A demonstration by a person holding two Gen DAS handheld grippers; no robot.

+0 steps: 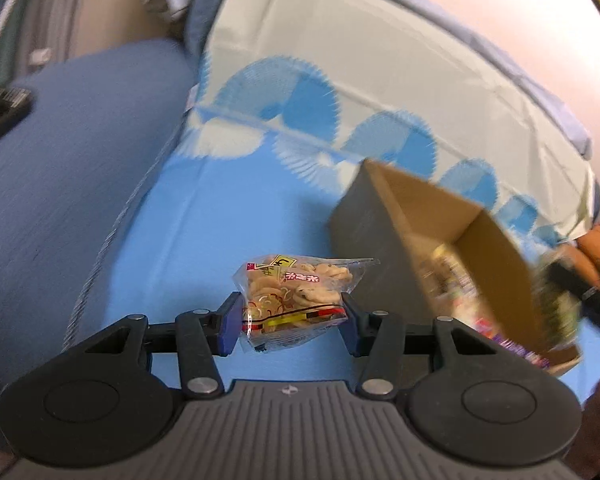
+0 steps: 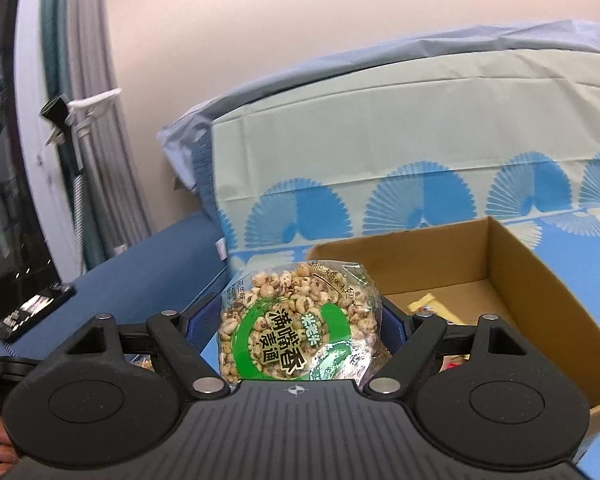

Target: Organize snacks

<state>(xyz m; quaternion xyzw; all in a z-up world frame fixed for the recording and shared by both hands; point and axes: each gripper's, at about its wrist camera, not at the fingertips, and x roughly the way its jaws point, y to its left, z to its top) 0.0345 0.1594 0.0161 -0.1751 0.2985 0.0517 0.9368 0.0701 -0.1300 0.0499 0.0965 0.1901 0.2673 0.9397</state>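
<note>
The right gripper [image 2: 300, 320] is clamping a clear bag [image 2: 298, 320] of puffed grains with a green ring label, its blue pads pressing on the bag's two sides. Behind and right of the bag, an open cardboard box [image 2: 540, 280] is sitting on a blue cloth [image 2: 580, 248] with a fan pattern, and a few snack packets, one yellow [image 2: 428, 304], are lying on the box floor near its front wall. A dark blue cushion [image 2: 140, 280] is lying left of the cloth's edge, with a black device [image 2: 32, 312] resting on it.
</note>
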